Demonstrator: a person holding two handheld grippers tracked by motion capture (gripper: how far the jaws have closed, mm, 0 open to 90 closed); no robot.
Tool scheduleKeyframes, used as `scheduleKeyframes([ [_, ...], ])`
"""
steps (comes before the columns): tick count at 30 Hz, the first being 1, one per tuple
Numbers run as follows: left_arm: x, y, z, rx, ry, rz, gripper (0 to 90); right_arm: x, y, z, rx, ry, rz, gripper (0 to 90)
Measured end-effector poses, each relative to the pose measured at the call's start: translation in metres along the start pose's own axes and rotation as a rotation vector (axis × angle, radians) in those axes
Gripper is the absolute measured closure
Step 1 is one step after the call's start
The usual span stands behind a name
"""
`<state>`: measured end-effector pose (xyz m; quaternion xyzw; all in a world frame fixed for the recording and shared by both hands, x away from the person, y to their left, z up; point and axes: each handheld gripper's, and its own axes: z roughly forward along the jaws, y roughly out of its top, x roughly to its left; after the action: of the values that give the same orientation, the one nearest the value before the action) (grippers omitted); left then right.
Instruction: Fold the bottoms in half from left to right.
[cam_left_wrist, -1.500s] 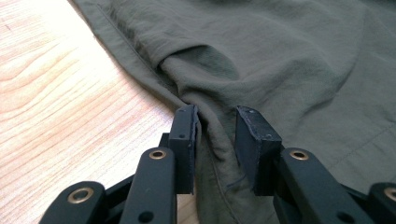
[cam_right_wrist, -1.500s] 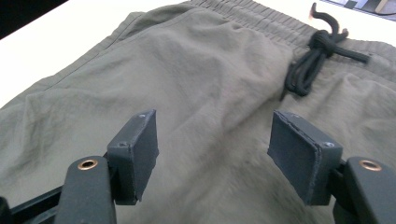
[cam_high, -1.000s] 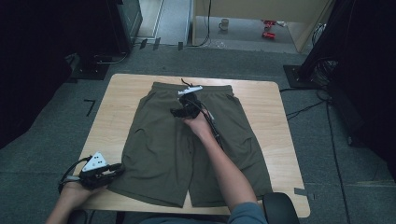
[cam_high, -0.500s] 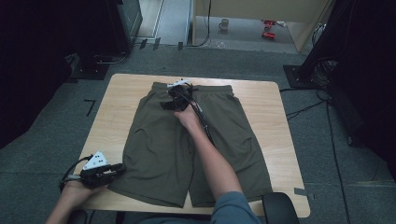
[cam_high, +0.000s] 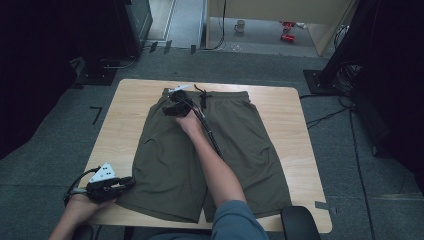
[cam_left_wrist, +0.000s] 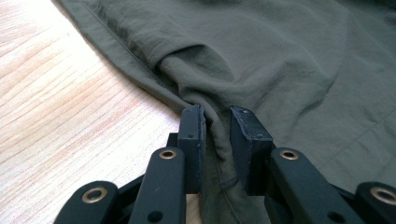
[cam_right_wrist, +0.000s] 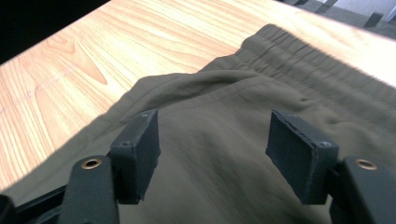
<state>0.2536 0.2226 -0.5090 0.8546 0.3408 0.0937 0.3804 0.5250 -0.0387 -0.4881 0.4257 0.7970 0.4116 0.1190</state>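
- Left gripper, high view: at the near-left corner of the wooden table, at the outer hem corner of the shorts' left leg. In the left gripper view its jaws are clenched on a bunched fold of that hem, with cloth pinched between the pads.
- Olive-green shorts: spread flat across the middle of the table, waistband at the far edge, both legs pointing toward the person. The drawstring lies loose at the middle of the waistband.
- Handling, as a judgement: the fabric looks thin, light and limp, with a smooth weave that may slip from a shallow pinch. It will drape and fold rather than hold shape. Hems, the side seam and the elasticated waistband are the thicker, surer places to take hold.
- Right gripper, high view: reached forward over the left end of the waistband. In the right gripper view its jaws stand wide apart, released, with the waistband and a raised ridge of cloth just ahead. That view is slightly blurred, so whether the pads touch the fabric cannot be told.
- Likely step: gripping the waistband corner to match the held hem, probably for a fold.
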Motion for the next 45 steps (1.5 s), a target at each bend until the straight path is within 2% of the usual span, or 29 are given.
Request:
scheduleKeyframes([
  [5, -0.002, 0.0, 0.0, 0.002, -0.018, 0.007, 75.3, 0.008, -0.001, 0.019, -0.006, -0.016, 0.0, 31.9],
  [8, -0.004, 0.0, 0.0, 0.003, -0.026, 0.018, 75.3, 0.012, 0.001, 0.026, 0.011, -0.042, -0.024, 30.9],
  [10, -0.005, 0.0, 0.001, 0.007, -0.034, 0.021, 75.4, 0.017, 0.002, 0.038, 0.037, -0.068, -0.049, 29.5],
  [12, -0.005, 0.001, 0.001, 0.007, -0.037, 0.021, 75.8, 0.017, 0.002, 0.041, 0.038, -0.078, -0.051, 29.6],
  [13, -0.005, 0.001, 0.002, 0.007, -0.044, 0.019, 76.0, 0.02, 0.001, 0.048, 0.039, -0.102, -0.042, 27.7],
  [15, -0.006, 0.002, 0.003, 0.008, -0.052, 0.023, 76.1, 0.022, 0.0, 0.052, 0.026, -0.108, -0.025, 24.5],
  [19, -0.007, 0.002, 0.003, 0.009, -0.065, 0.021, 74.1, 0.027, 0.002, 0.057, 0.005, -0.133, -0.002, 26.2],
  [20, -0.007, 0.002, 0.004, 0.01, -0.062, 0.027, 73.9, 0.032, 0.003, 0.061, 0.012, -0.18, -0.029, 26.9],
  [26, -0.008, 0.003, 0.004, 0.01, -0.057, 0.033, 74.1, 0.033, 0.003, 0.061, 0.011, -0.19, -0.02, 27.3],
  [28, -0.009, 0.003, 0.004, 0.009, -0.055, 0.032, 74.2, 0.033, 0.003, 0.061, 0.007, -0.182, -0.028, 32.3],
  [31, -0.009, 0.003, 0.004, 0.009, -0.051, 0.031, 74.2, 0.034, 0.002, 0.059, -0.005, -0.182, -0.027, 44.5],
  [32, -0.009, 0.003, 0.004, 0.009, -0.051, 0.031, 74.2, 0.034, 0.002, 0.059, -0.005, -0.182, -0.027, 44.5],
  [33, -0.009, 0.003, 0.004, 0.009, -0.051, 0.029, 74.2, 0.033, 0.002, 0.059, -0.012, -0.193, -0.02, 52.7],
  [34, -0.009, 0.003, 0.004, 0.011, -0.048, 0.024, 74.3, 0.033, 0.002, 0.059, -0.014, -0.195, -0.019, 54.7],
  [35, -0.009, 0.004, 0.005, 0.017, -0.037, 0.017, 75.8, 0.033, 0.002, 0.059, -0.017, -0.196, -0.022, 58.6],
  [37, -0.009, 0.009, 0.006, 0.042, -0.021, -0.007, 84.5, 0.035, 0.002, 0.059, -0.019, -0.192, -0.035, 68.3],
  [39, -0.007, 0.013, 0.008, 0.056, -0.017, -0.026, 87.8, 0.038, 0.002, 0.06, -0.021, -0.206, -0.034, 78.5],
  [40, -0.007, 0.015, 0.009, 0.062, -0.01, -0.024, 88.6, 0.04, 0.002, 0.06, -0.02, -0.219, -0.04, 83.3],
  [42, -0.008, 0.017, 0.009, 0.073, 0.002, -0.016, 89.3, 0.042, 0.003, 0.061, -0.018, -0.23, -0.044, 86.6],
  [43, -0.008, 0.018, 0.01, 0.074, 0.009, -0.016, 89.6, 0.041, 0.003, 0.062, -0.02, -0.222, -0.032, 87.1],
  [45, -0.009, 0.019, 0.007, 0.068, 0.012, -0.014, 89.7, 0.034, 0.005, 0.06, -0.014, -0.171, 0.027, 88.3],
])
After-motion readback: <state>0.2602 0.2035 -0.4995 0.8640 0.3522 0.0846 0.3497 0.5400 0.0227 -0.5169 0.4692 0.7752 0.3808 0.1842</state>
